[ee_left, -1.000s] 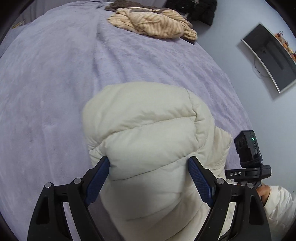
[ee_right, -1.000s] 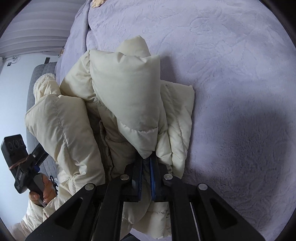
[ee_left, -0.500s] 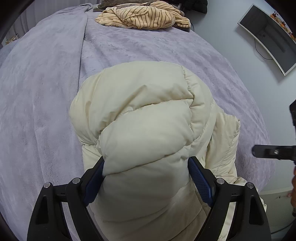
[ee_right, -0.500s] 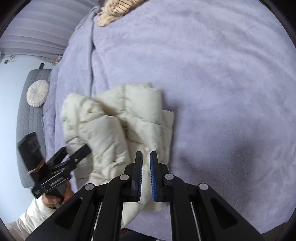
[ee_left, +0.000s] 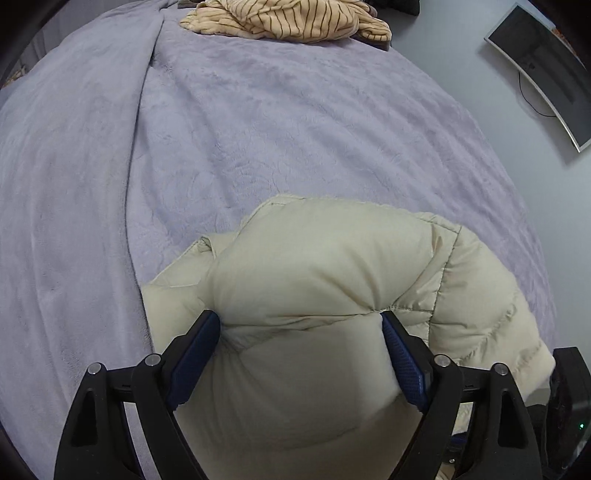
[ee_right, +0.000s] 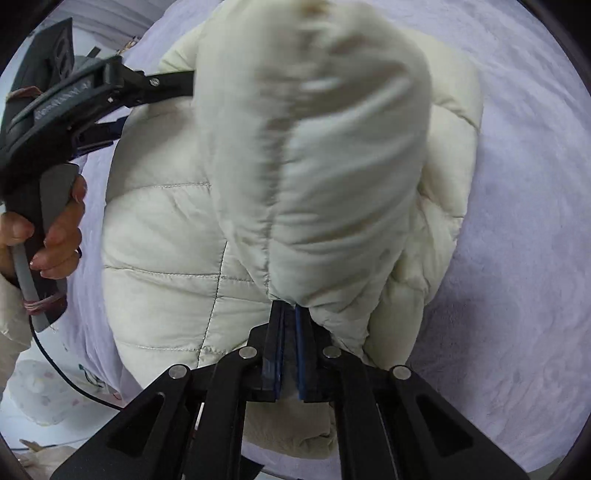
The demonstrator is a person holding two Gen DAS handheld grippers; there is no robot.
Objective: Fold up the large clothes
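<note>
Cream quilted nylon fills the space ahead of both claws: the puffer jacket (ee_left: pixel 332 295) lies bunched on the lavender bedspread (ee_left: pixel 258 129), gathered into a thick bundle rather than laid flat.

Left gripper (ee_left: pixel 301 354): the jaws stand wide and are opening. A fat roll of the jacket sits between the blue pads (ee_left: pixel 192 354), and the fabric bulges against both of them, so the pads still bear on the roll on either side. Beyond the fingertips the bedspread runs bare up to a striped tan garment (ee_left: pixel 288 22) at the far edge of the bed, well apart from the jacket. A dark monitor (ee_left: pixel 546 70) hangs on the wall, far off to the claw's right.

Right gripper (ee_right: pixel 290 328): the jaws are pinched nearly together on a thin edge of the jacket (ee_right: pixel 314 147). A padded section rises directly ahead of the fingertips, blurred in this view. To the claw's left, a hand (ee_right: pixel 55 229) holds the handle of the other gripper, whose finger reaches into the jacket.

Task status, as a judgement:
- Done: the jacket is collected into a compact mass near the bed's near edge, with at least one padded section brought over the body.
- Left: the bundle is lumpy and uneven. The held section remains to be laid down, the layers squared and the bulk pressed flat.
- The striped garment appears unfolded and probably awaits its turn.
</note>
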